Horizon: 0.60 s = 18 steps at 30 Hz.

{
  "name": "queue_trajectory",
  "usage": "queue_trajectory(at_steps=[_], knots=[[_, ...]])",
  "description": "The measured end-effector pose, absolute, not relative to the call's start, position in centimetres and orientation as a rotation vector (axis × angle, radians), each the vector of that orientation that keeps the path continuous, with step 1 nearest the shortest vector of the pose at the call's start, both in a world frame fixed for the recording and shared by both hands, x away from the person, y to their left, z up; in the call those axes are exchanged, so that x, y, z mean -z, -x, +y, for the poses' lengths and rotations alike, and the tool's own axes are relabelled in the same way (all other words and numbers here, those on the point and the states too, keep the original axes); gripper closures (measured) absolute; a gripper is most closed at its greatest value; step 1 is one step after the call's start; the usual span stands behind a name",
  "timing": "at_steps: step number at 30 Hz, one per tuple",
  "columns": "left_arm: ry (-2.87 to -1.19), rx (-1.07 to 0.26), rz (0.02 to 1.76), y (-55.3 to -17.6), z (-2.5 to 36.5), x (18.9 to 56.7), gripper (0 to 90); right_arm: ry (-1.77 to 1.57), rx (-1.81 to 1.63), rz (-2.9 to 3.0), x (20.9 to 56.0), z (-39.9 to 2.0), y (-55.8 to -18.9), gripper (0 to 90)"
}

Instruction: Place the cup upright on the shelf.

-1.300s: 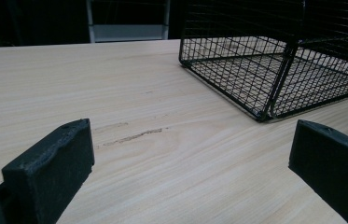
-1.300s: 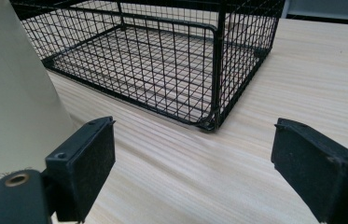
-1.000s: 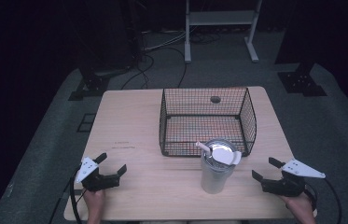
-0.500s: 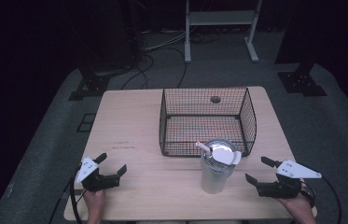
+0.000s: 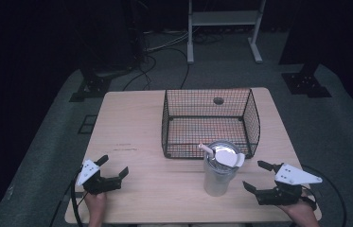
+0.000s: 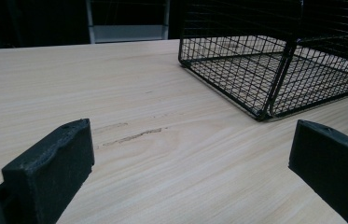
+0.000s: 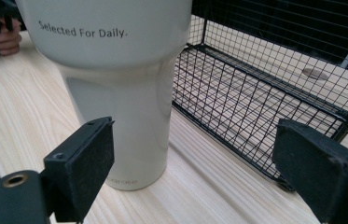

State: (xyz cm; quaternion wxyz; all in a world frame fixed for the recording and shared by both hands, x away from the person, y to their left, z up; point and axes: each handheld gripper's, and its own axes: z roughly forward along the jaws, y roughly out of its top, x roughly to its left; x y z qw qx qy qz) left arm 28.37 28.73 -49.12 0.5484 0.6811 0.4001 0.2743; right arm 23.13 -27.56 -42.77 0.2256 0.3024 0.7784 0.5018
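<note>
Dark room, pale worktop: right claw released at tumbler's 3 o'clock; smooth, rigid, likely slippery, so grip the narrow lower body; left claw released.

1. In my right gripper view the tumbler is cut off by the top edge, so I cannot see its lid or straw there.
2. The small print near the tumbler's base is too blurred for me to read.
3. The right-hand one of the right gripper's fingers runs off the picture's lower right corner.
4. In my left gripper view the wire basket is cropped at the top and right edges.
5. From the high view, the dark round spot behind the basket mesh is too small for me to identify.
6. Both forearms are cut by the bottom edge there.
</note>
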Motion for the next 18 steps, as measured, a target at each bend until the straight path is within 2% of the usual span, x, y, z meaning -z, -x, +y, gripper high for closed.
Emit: queue_trajectory(at_steps=[18], knots=[[-1.611,-0.649,0.945,-28.3,28.7,49.1,0.0,-0.757,-1.408,2.213,43.0,-25.2,-22.6,12.2]])
